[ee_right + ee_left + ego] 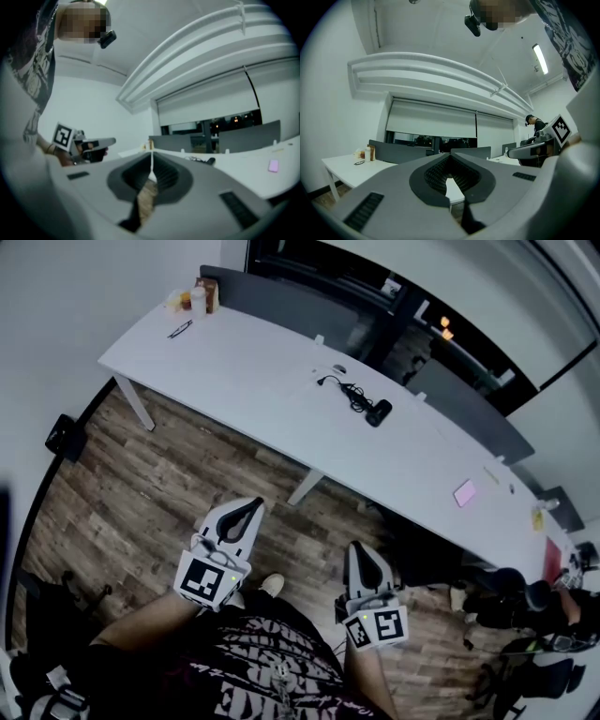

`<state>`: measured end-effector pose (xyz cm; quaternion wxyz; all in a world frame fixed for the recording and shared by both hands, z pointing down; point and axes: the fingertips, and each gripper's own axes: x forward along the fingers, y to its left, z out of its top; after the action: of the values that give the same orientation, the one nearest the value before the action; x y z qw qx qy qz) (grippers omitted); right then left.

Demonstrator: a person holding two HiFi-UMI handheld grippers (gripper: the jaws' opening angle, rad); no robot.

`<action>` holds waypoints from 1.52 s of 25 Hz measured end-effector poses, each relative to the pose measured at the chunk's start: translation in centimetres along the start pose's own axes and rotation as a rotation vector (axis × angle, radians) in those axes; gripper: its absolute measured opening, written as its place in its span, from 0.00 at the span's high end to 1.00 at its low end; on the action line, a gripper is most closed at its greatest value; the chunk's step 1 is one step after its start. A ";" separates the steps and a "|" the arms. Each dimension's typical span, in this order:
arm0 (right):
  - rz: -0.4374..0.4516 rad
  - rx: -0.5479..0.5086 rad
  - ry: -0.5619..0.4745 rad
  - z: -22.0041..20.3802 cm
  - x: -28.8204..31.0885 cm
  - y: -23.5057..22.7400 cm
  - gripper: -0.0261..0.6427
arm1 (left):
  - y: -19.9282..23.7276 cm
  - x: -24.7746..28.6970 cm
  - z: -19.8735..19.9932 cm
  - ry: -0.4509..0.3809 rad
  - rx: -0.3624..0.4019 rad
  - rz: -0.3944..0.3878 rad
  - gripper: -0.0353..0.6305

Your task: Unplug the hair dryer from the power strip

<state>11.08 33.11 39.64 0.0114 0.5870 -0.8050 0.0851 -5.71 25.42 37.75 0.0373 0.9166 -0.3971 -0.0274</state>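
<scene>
we look down from head height at a long white bench (234,362) that runs across a room with a wooden floor (159,484). the black hair dryer (379,412) lies on the bench top near the middle, toward the far edge. its dark cord (352,394) is coiled just beside it on the left. the power strip is too small for us to make out.

both tools are held low in front of the body, over the floor, well apart from the bench and from the hair dryer. the left tool (255,503) is clenched, its tips meeting with nothing between them, and its own view shows the same at the left tool's tips (450,153). the right tool (356,546) is also clenched and empty, as its view confirms (151,153). that view also shows the hair dryer as a small dark shape on the bench beyond the tips.

a pink card (465,492) lies farther right on the bench. some small bottles (199,296) stand at the far left corner, next to a grey partition (281,301).
</scene>
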 end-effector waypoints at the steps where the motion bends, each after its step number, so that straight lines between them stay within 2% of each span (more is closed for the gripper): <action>1: 0.005 -0.002 -0.004 0.2 0.5 -0.6 0.91 | 0.1 0.8 0.1 -0.001 0.003 0.002 0.91; 10: 0.094 -0.013 -0.025 2.0 5.2 -4.4 0.91 | 1.9 5.5 0.8 0.000 0.032 0.083 0.91; 17: 0.169 -0.027 -0.047 2.8 7.3 -6.2 0.91 | 3.4 6.9 0.5 -0.001 0.060 0.165 0.91; 24: 0.161 0.003 -0.021 1.9 7.7 -7.8 0.91 | 3.0 8.3 0.0 0.017 0.059 0.156 0.91; 30: 0.164 0.012 -0.023 2.0 8.4 -7.3 0.91 | 3.5 8.4 -0.4 0.038 0.053 0.144 0.91; 34: 0.168 -0.001 -0.045 2.7 8.3 -6.9 0.91 | 3.4 8.9 0.6 0.015 0.070 0.131 0.91; 38: 0.165 0.024 -0.034 1.8 7.4 -6.7 0.91 | 1.5 9.1 1.1 0.005 0.073 0.100 0.91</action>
<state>15.28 23.83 39.63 -0.0164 0.5201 -0.8497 0.0853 -0.64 17.70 36.58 0.0063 0.8964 -0.4431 -0.0089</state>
